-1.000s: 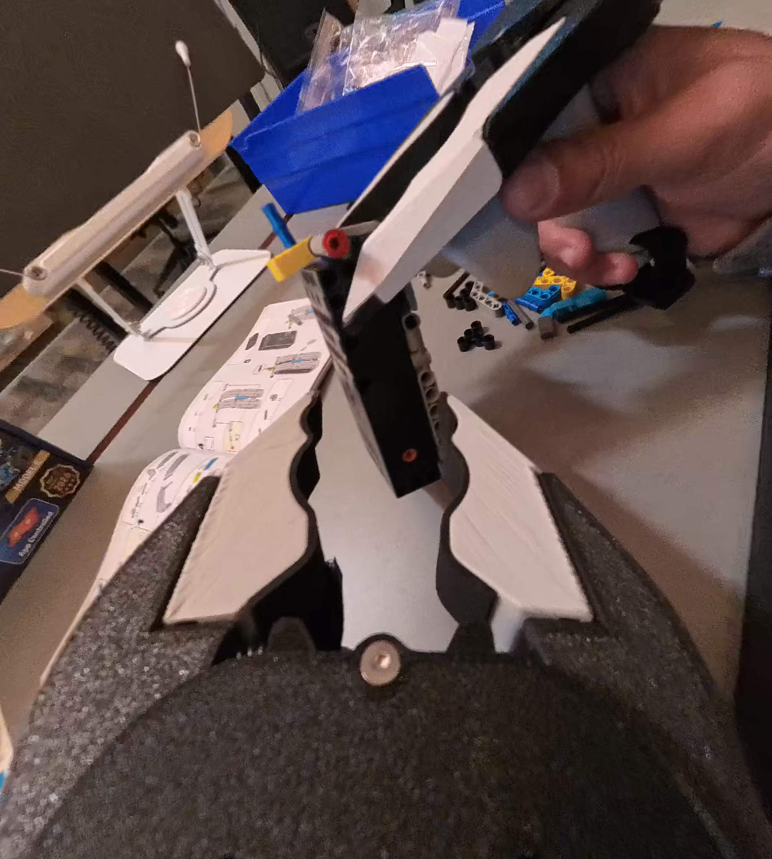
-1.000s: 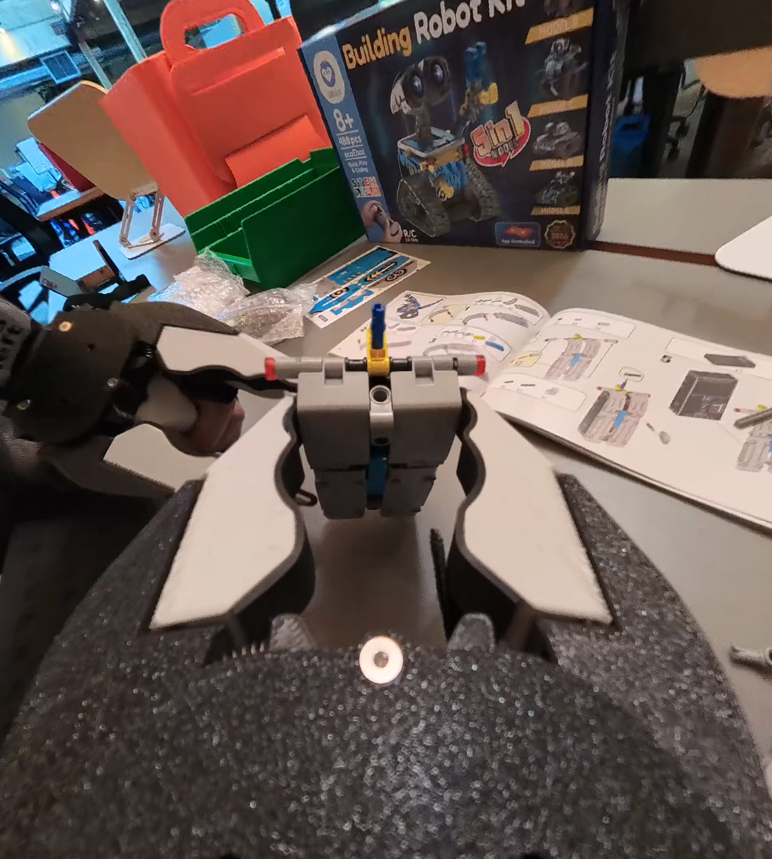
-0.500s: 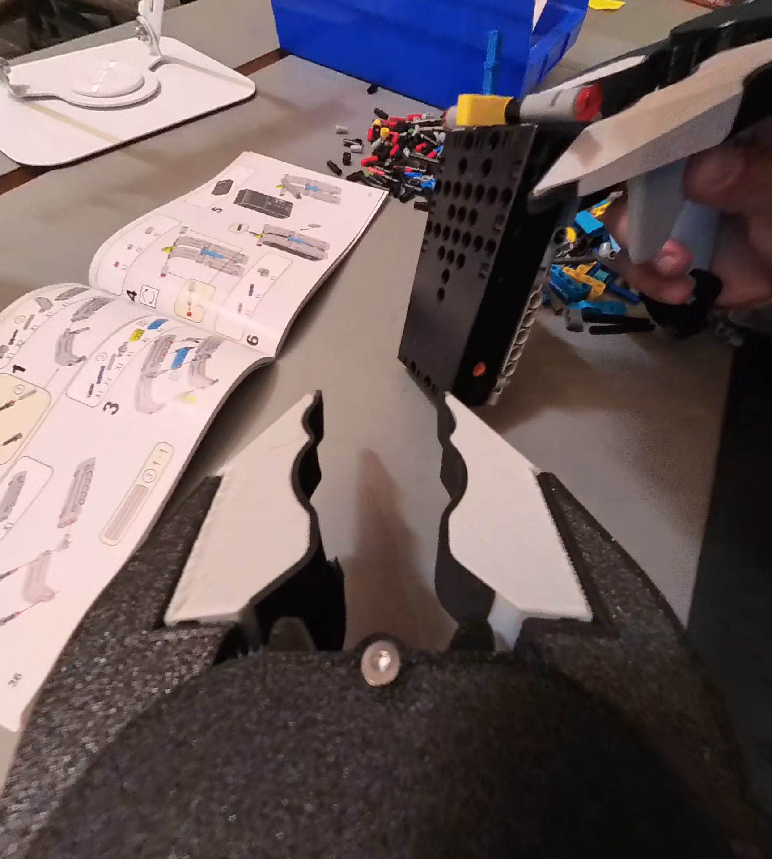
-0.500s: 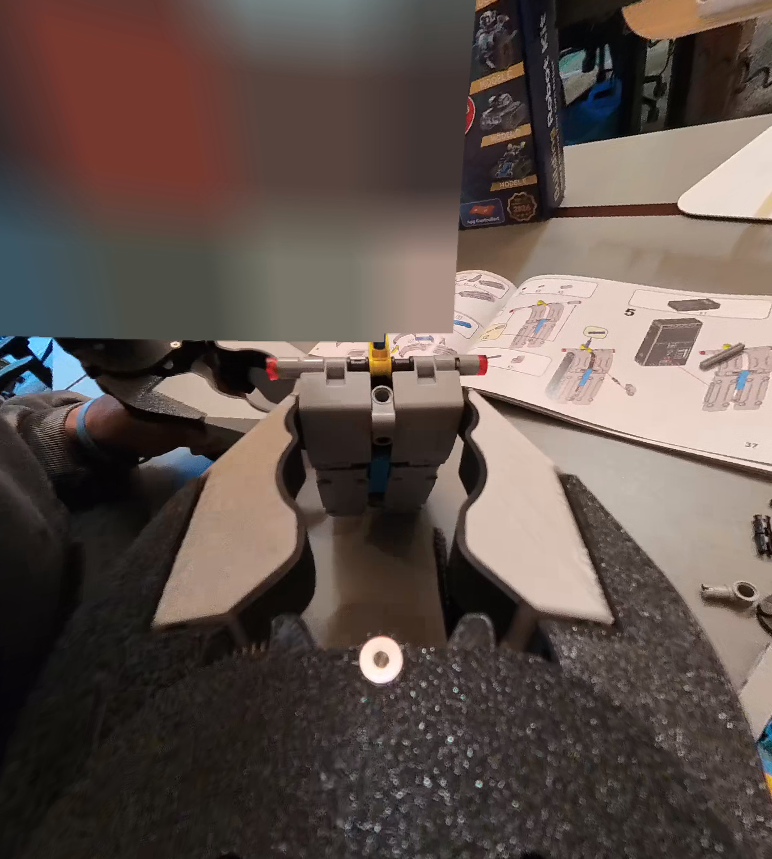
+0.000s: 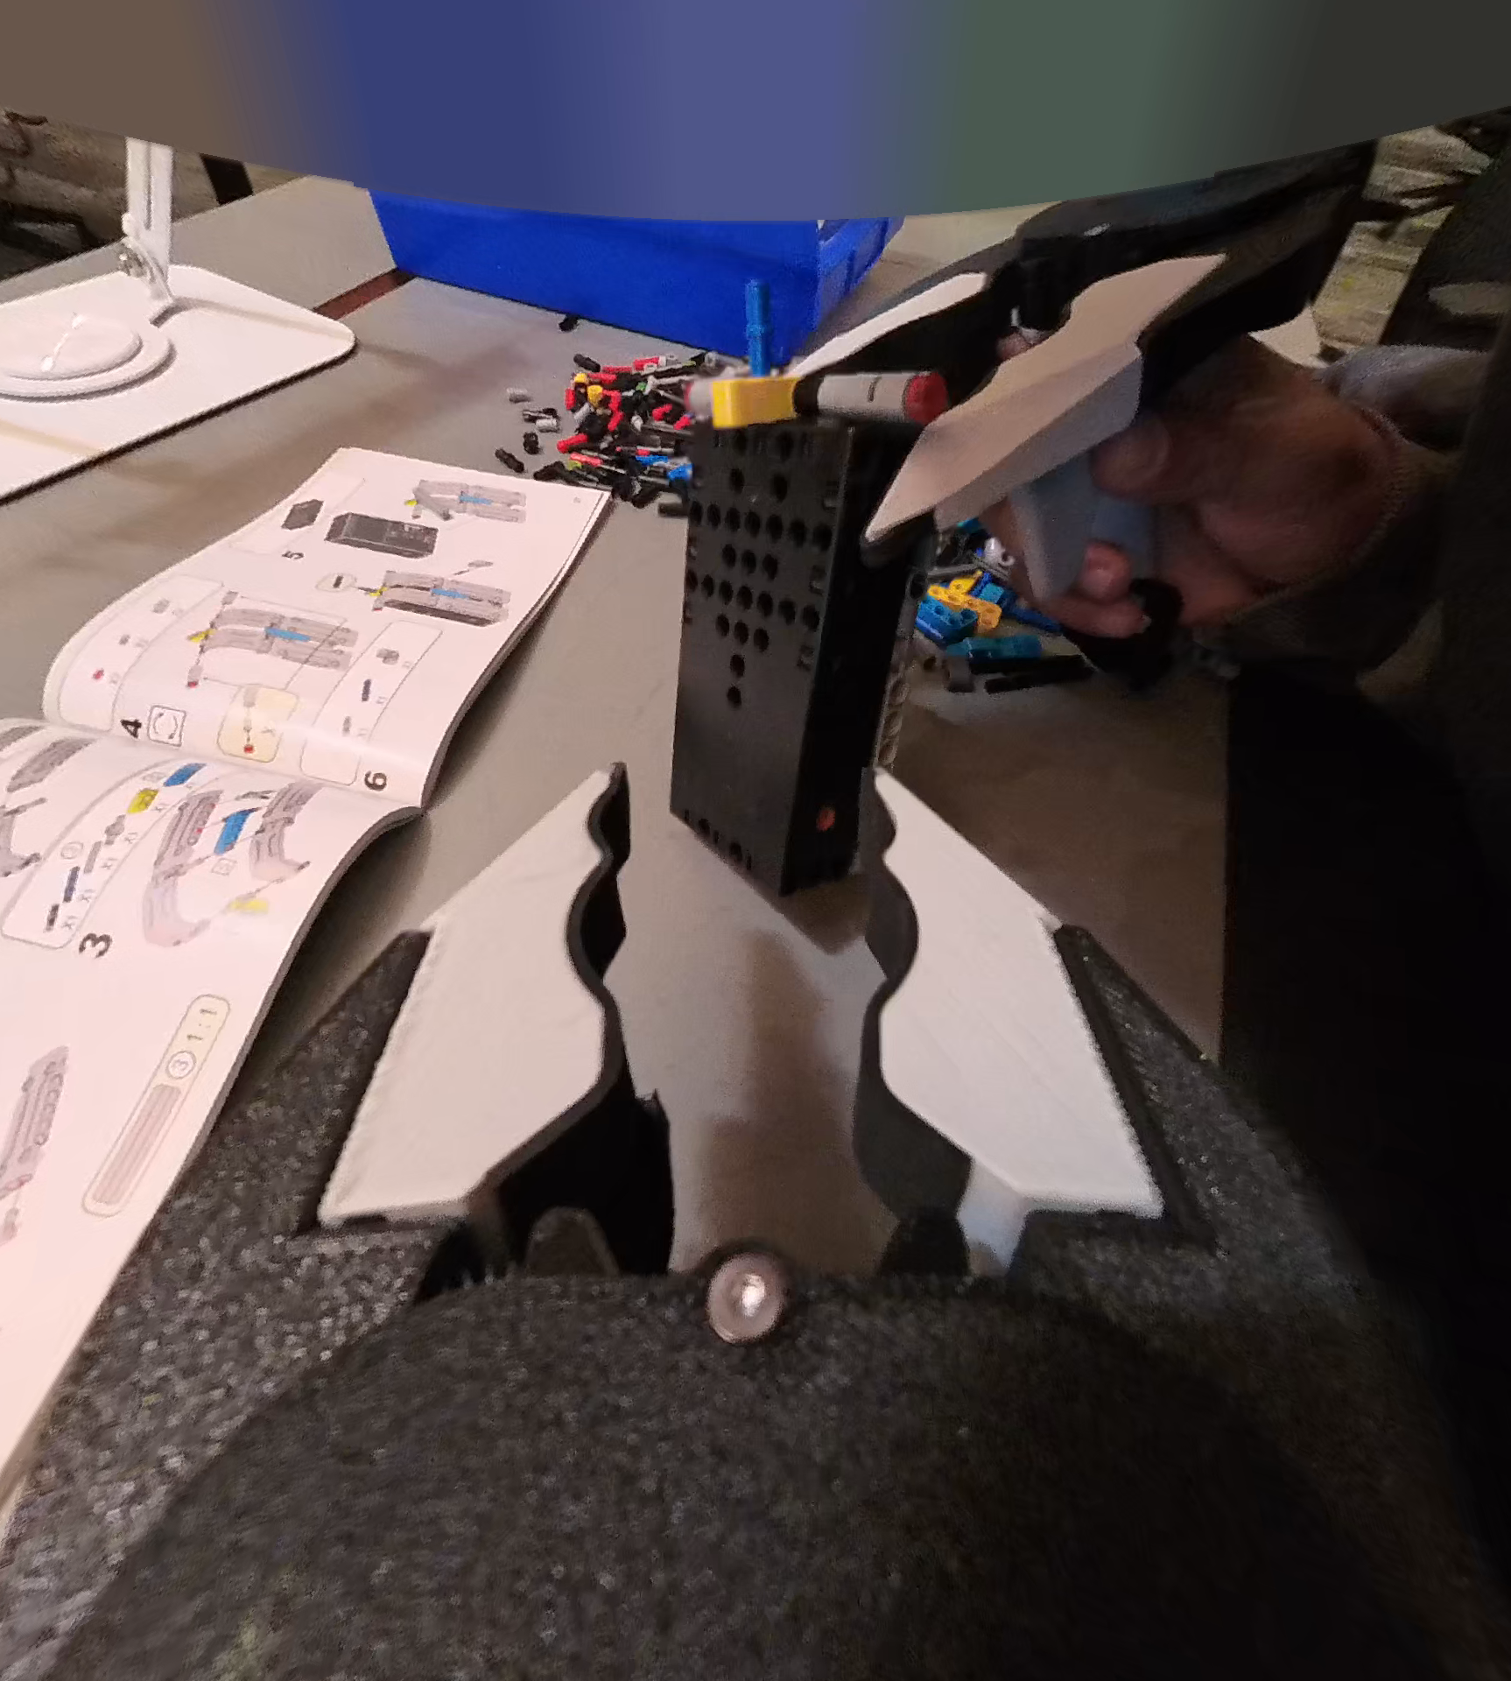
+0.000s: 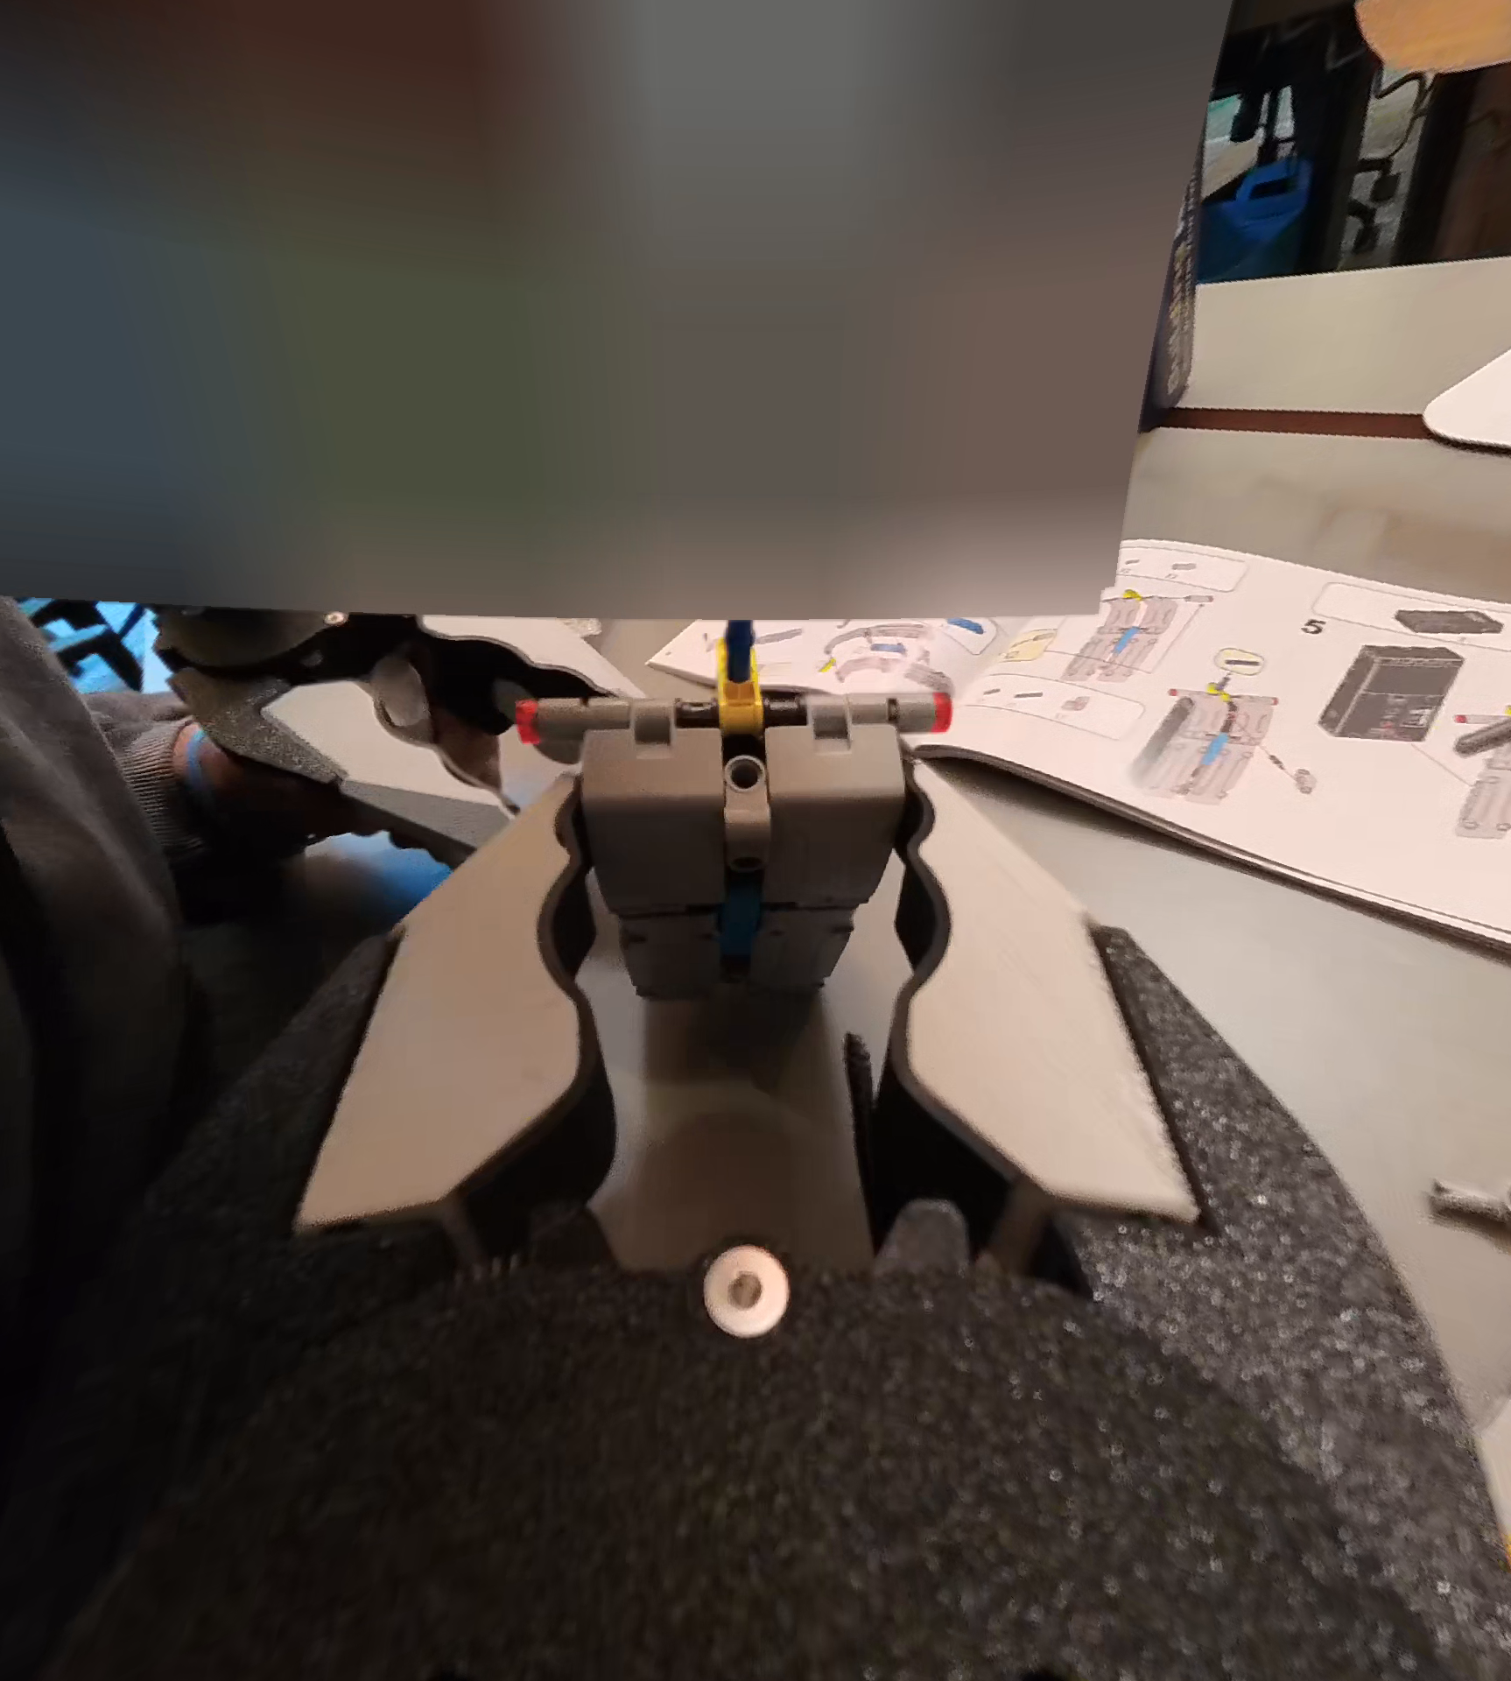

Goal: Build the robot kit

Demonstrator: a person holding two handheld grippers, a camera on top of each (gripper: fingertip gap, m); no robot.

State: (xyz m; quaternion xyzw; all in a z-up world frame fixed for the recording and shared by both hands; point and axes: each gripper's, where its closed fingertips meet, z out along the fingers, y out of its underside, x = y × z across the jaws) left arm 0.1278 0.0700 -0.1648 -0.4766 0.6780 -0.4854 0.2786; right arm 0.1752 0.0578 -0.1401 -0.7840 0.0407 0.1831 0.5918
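An open booklet lies at left on the grey table. The left gripper is spread apart and empty, its tips just beside the block's lower end. The right gripper clamps the brick block (black underneath, grey on top). Loose pieces lie far behind, near a blue bin.

My right gripper clamps an upright grey-and-black brick block, its red-tipped axle across the top; my left gripper gapes empty just near it.
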